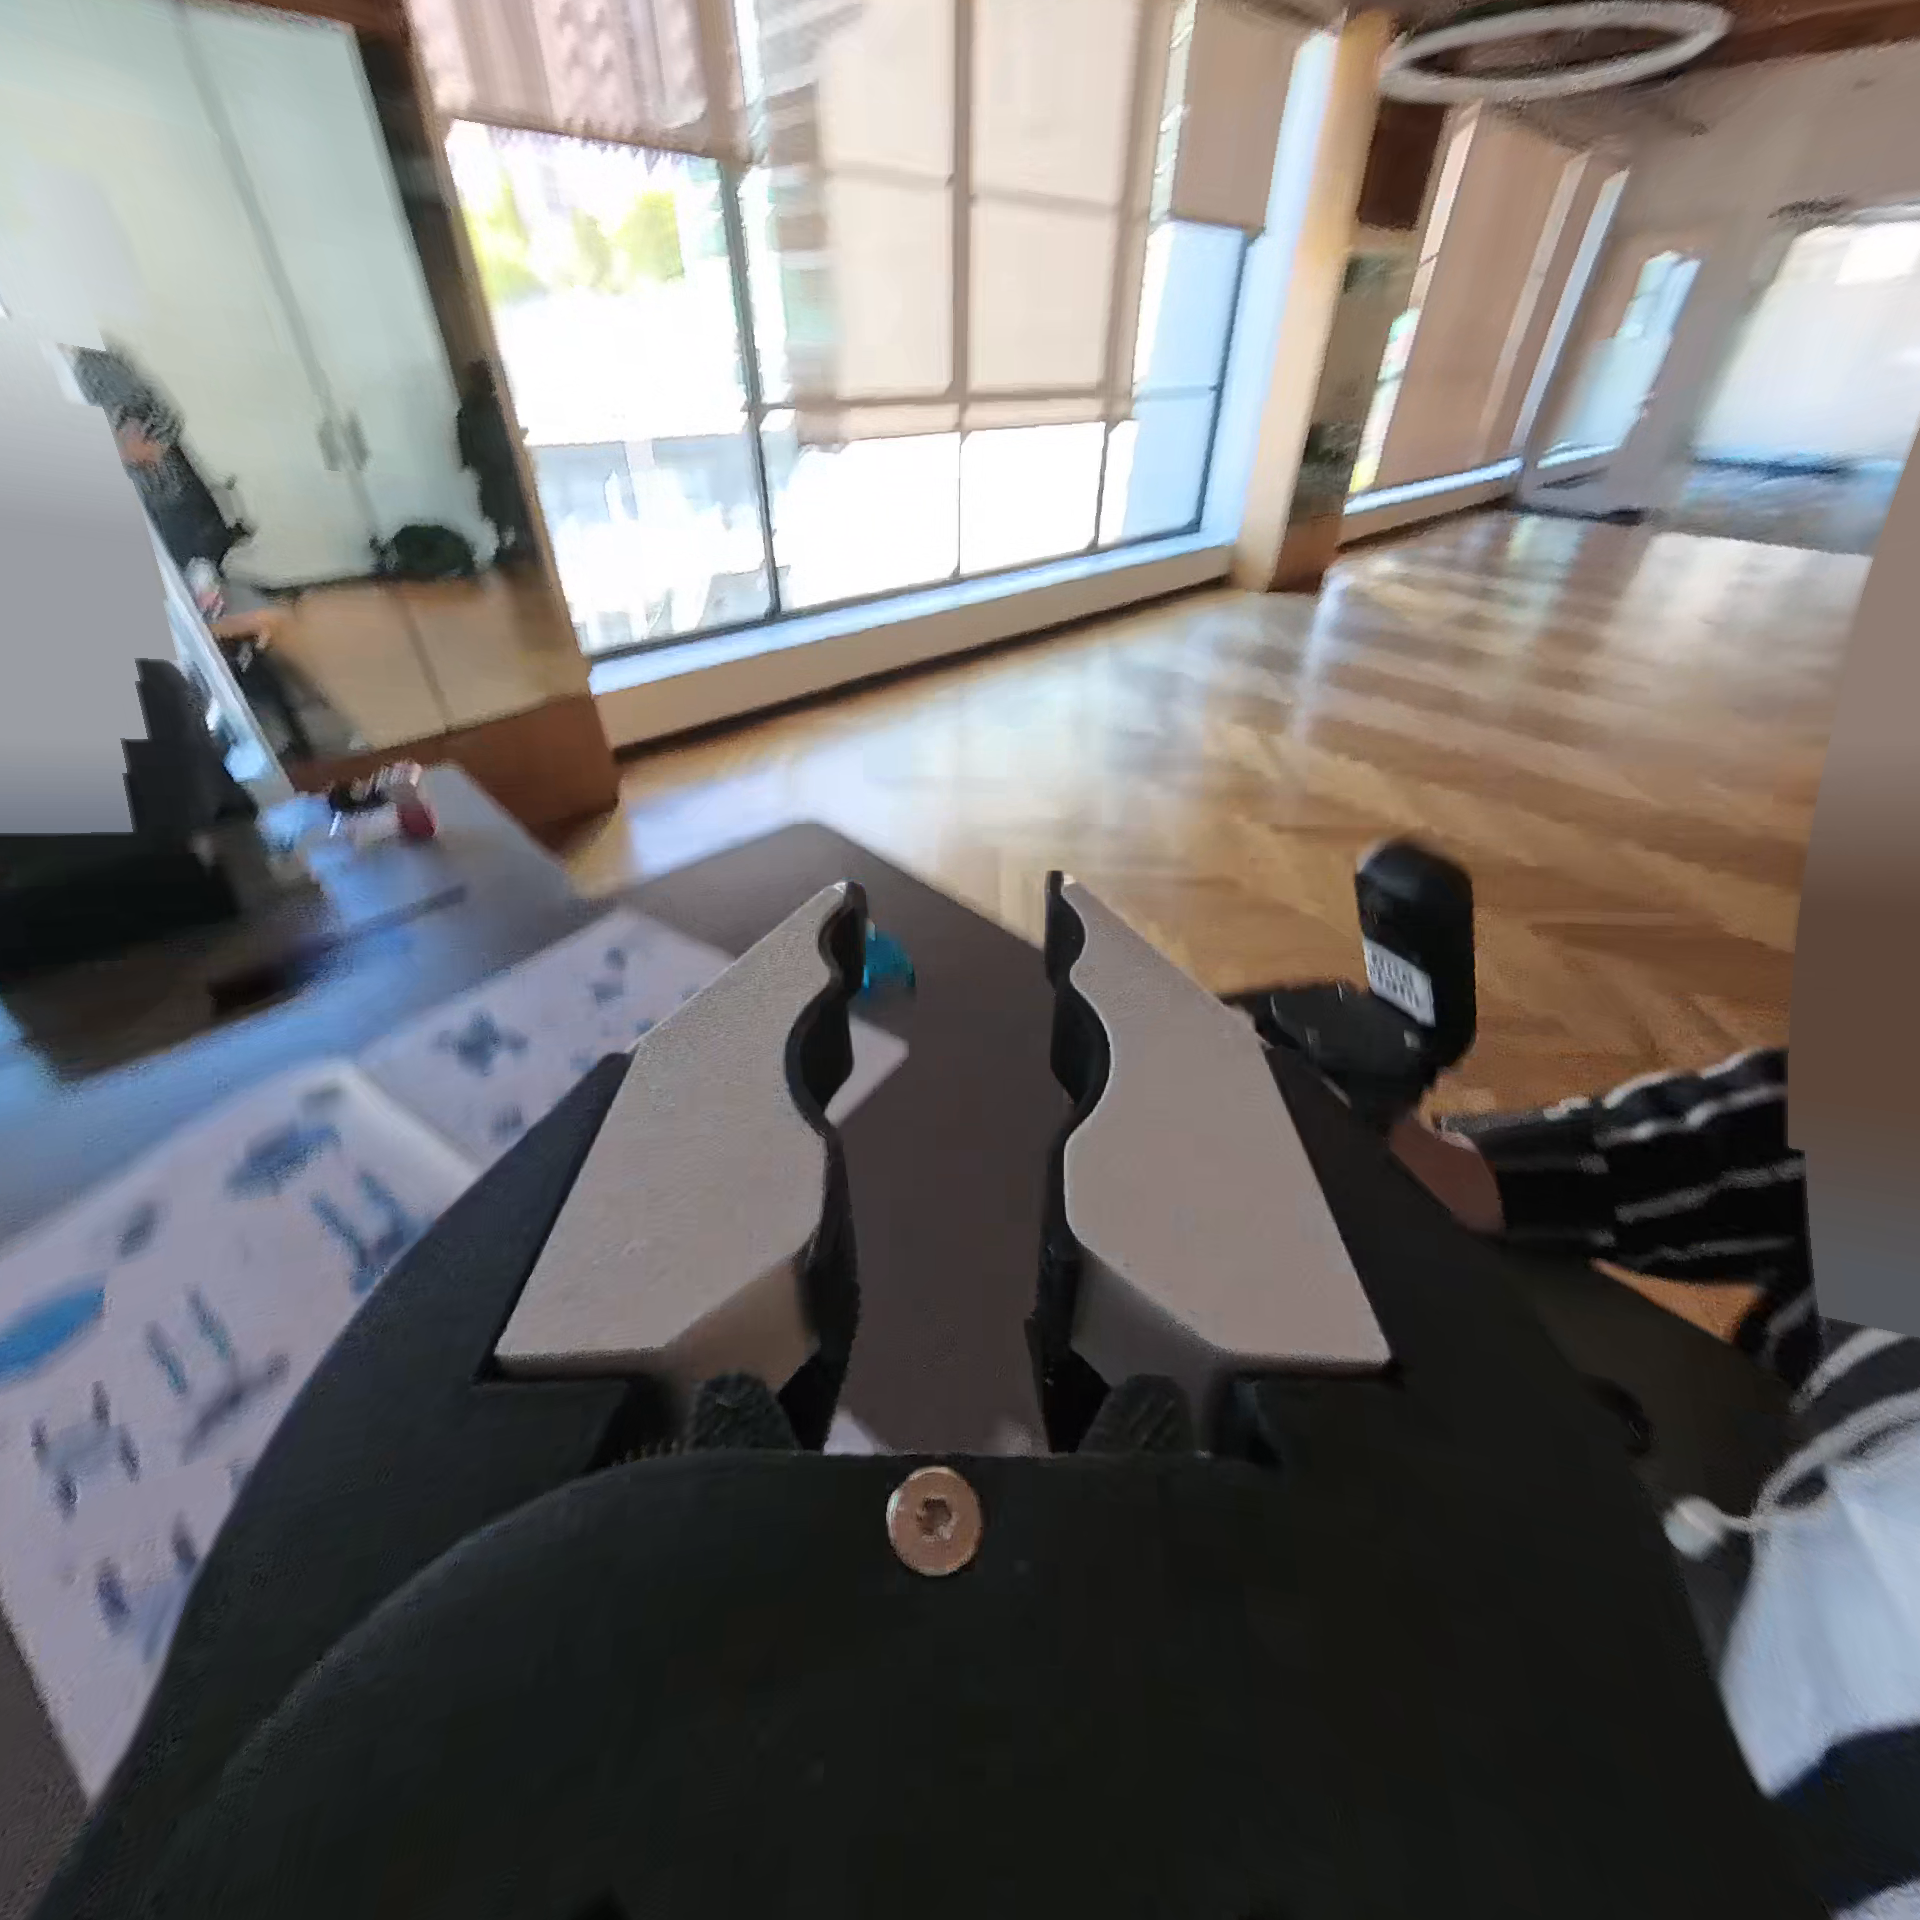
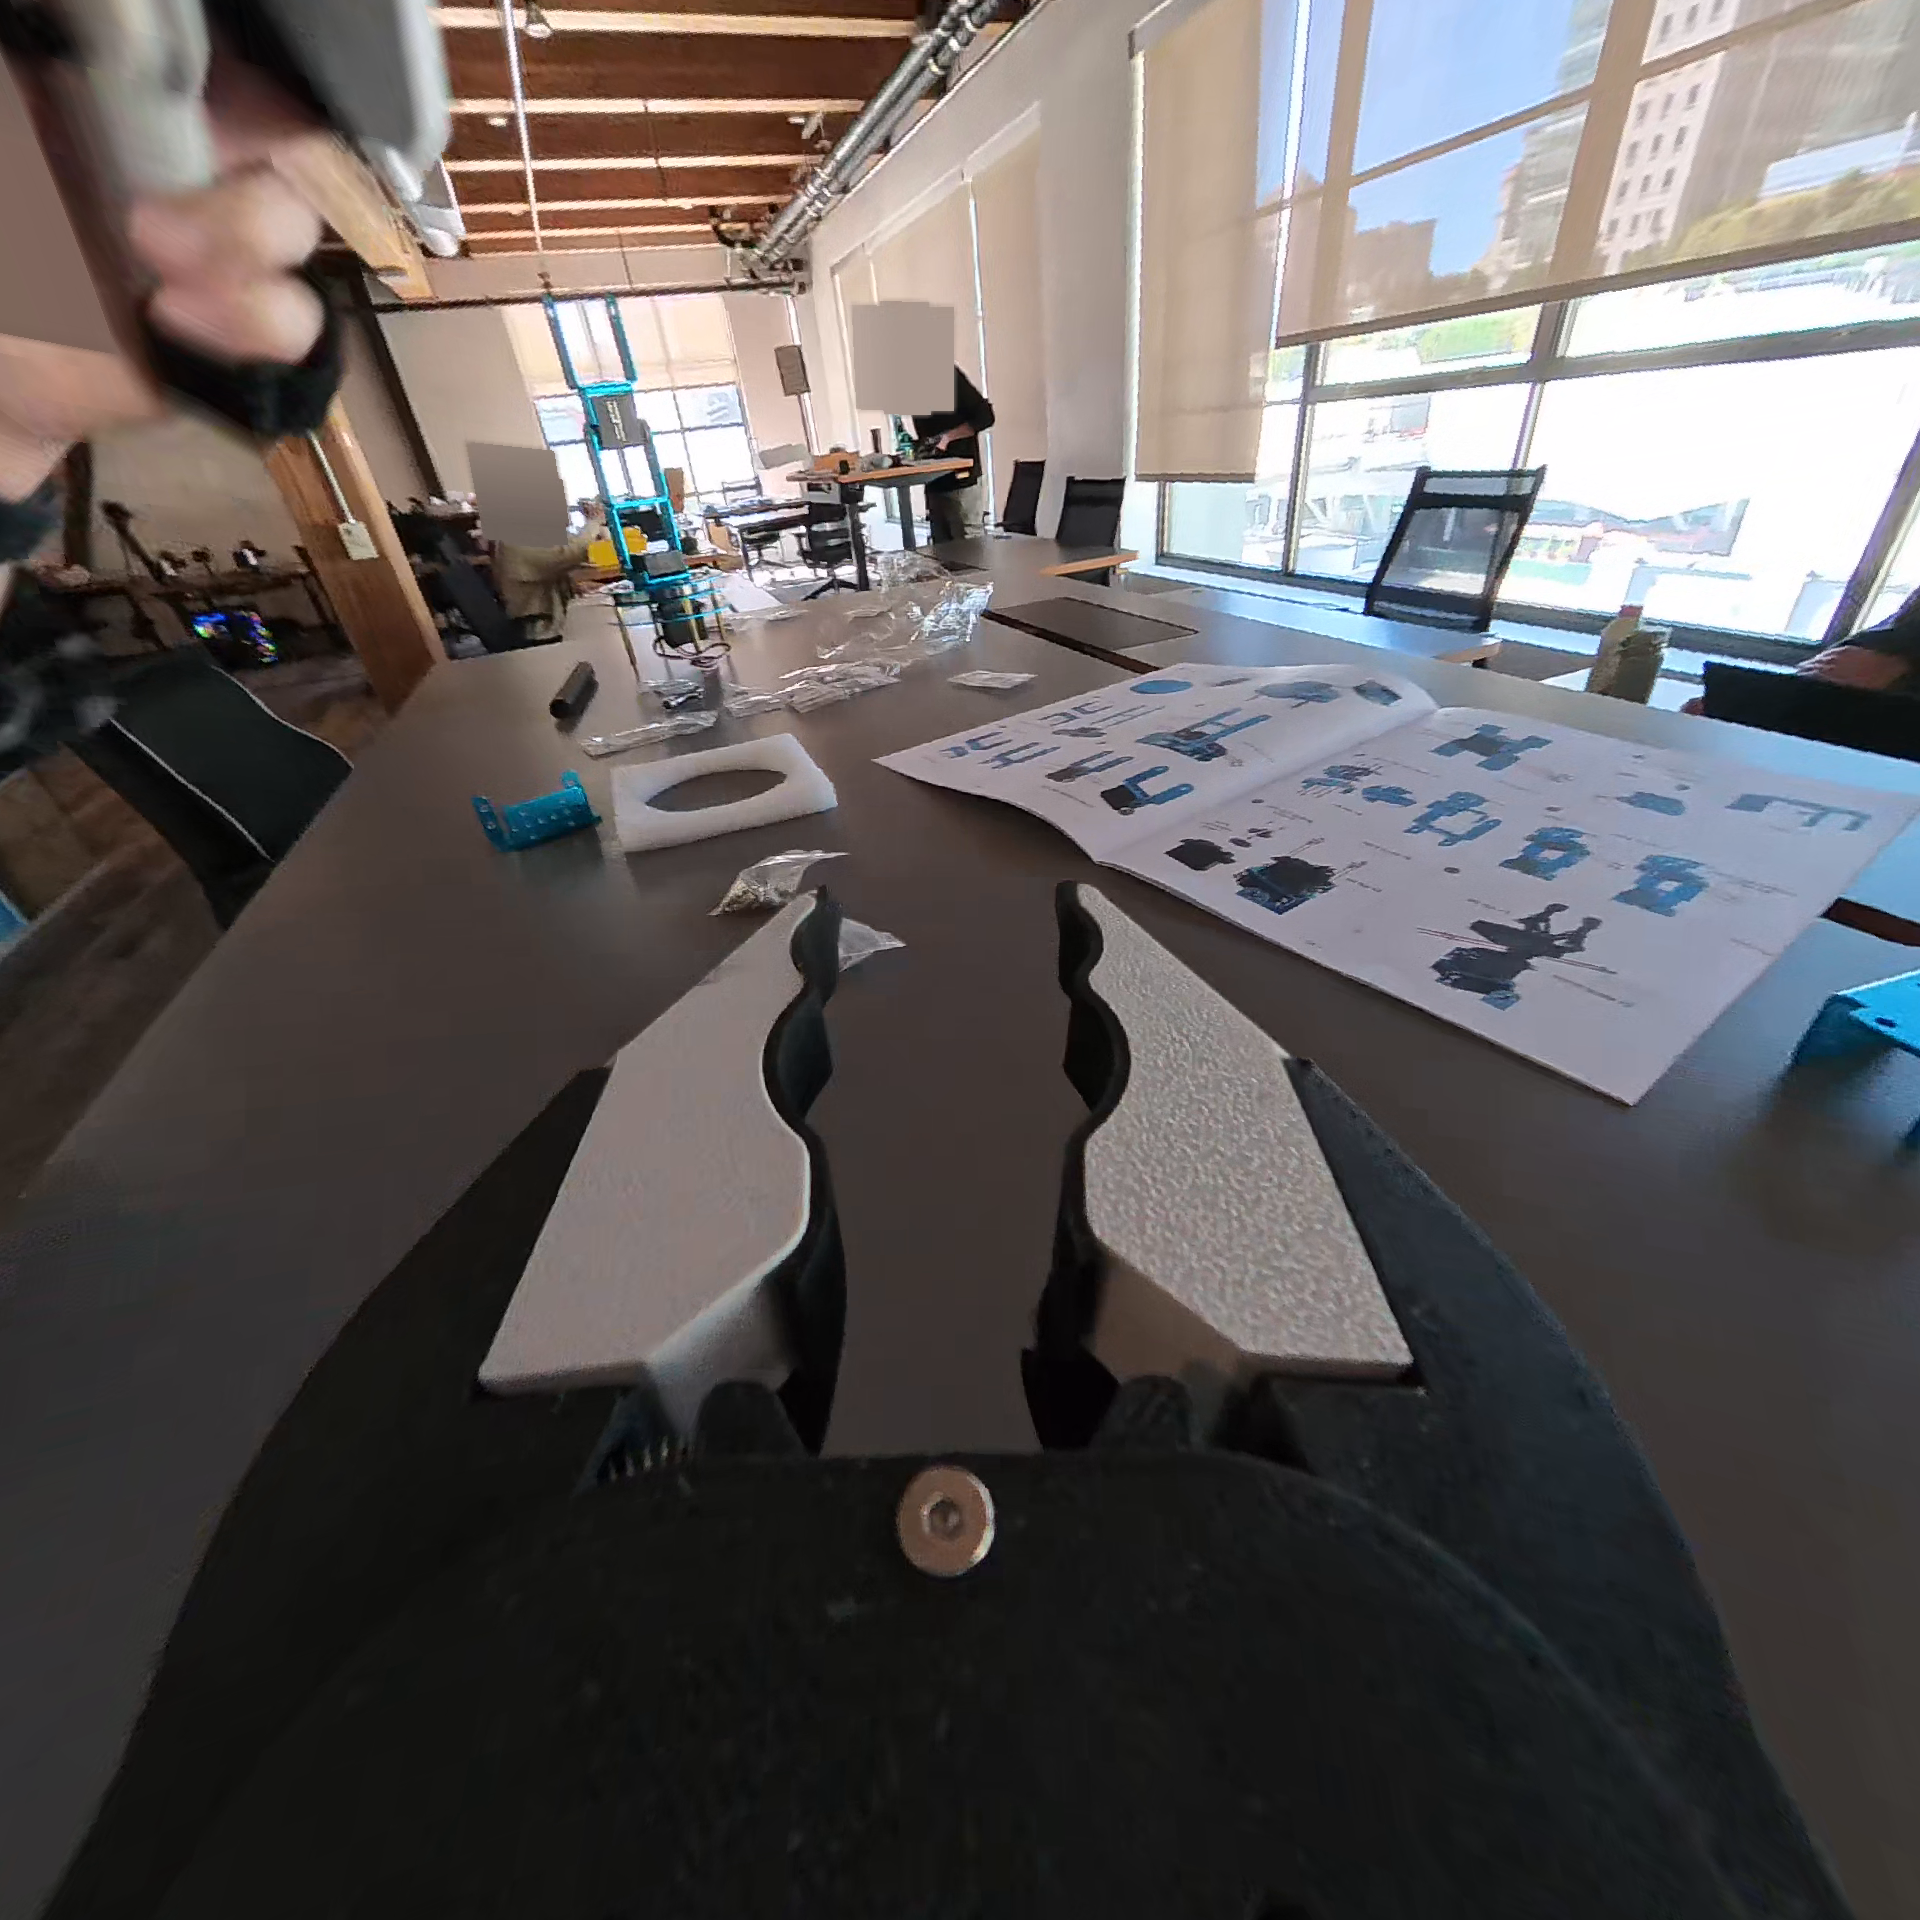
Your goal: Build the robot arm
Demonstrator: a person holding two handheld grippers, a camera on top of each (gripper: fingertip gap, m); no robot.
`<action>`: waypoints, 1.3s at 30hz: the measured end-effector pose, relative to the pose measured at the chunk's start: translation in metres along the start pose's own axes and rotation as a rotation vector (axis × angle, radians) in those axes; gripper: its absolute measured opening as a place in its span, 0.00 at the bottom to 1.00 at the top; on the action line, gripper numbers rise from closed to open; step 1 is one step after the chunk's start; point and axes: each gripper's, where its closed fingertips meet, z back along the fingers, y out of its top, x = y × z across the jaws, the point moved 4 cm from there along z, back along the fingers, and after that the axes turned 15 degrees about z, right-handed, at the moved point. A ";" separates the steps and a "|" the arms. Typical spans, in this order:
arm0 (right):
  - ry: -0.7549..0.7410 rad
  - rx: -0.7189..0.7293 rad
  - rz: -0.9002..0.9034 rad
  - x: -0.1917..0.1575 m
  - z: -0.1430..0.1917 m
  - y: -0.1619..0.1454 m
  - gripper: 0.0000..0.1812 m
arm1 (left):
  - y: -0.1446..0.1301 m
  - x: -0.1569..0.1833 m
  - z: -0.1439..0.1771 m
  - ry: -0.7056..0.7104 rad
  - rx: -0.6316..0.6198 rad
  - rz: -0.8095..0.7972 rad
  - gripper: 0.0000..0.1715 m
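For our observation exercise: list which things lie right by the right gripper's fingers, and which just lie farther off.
Near the right gripper:
parts bag
open manual

Farther off:
foam block
blue bracket
black tube

A long dark counter [image 2: 343, 997] carries an open instruction booklet [image 2: 1382, 831] printed with blue diagrams. Left of the booklet lies a white foam block [image 2: 722, 795] with an oval cutout, a blue perforated metal bracket [image 2: 535, 810] just beside it. Nearer than the foam sits a small clear bag of screws [image 2: 774, 881]. Beyond the foam lie a black tube [image 2: 571, 689] and loose clear plastic bags [image 2: 831, 665].
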 end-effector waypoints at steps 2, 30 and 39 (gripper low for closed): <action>-0.022 -0.032 0.013 0.004 0.000 -0.003 0.23 | 0.041 -0.013 -0.014 -0.098 0.068 -0.032 0.19; -0.926 -0.186 -0.185 0.249 -0.032 -0.053 0.24 | 0.051 -0.199 -0.075 0.079 0.178 0.400 0.16; -0.975 -0.292 -0.147 0.239 -0.034 -0.058 0.25 | 0.033 -0.217 -0.085 0.188 0.117 0.436 0.17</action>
